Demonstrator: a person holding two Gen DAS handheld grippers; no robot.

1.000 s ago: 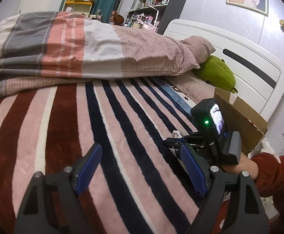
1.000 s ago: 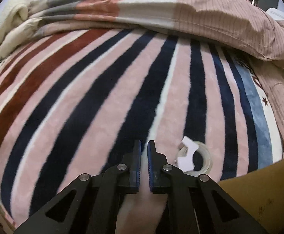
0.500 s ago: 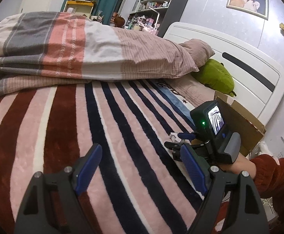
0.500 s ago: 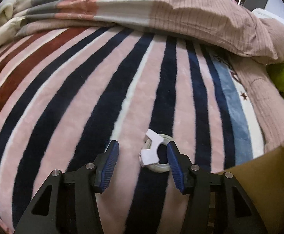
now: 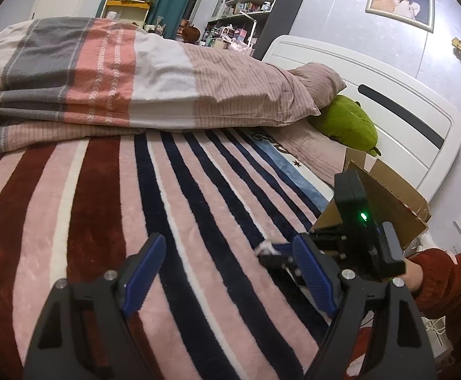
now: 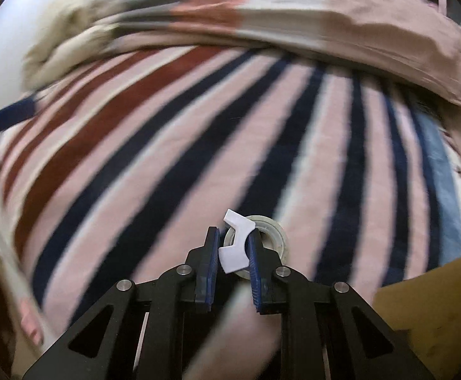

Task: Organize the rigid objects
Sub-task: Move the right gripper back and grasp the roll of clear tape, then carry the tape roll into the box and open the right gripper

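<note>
My right fingers [image 6: 234, 264] are clamped on the white cutter tab of the tape roll [image 6: 262, 237], just above the striped blanket [image 6: 167, 158]. The thin tab could slip or twist before reaching the cardboard box [image 5: 385, 196]. Left fingers [image 5: 227, 280] gape, empty.

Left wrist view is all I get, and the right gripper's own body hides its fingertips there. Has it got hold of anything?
Observer: Yes. The right gripper is shut on the white plastic cutter of a clear tape roll.
Operator: Where is the roll's ring?
Observer: Behind the cutter, showing on both sides of the right finger, over the pink and navy striped blanket.
Operator: And the box?
Observer: The brown cardboard box fills that view's lower right corner, right of the roll.
</note>
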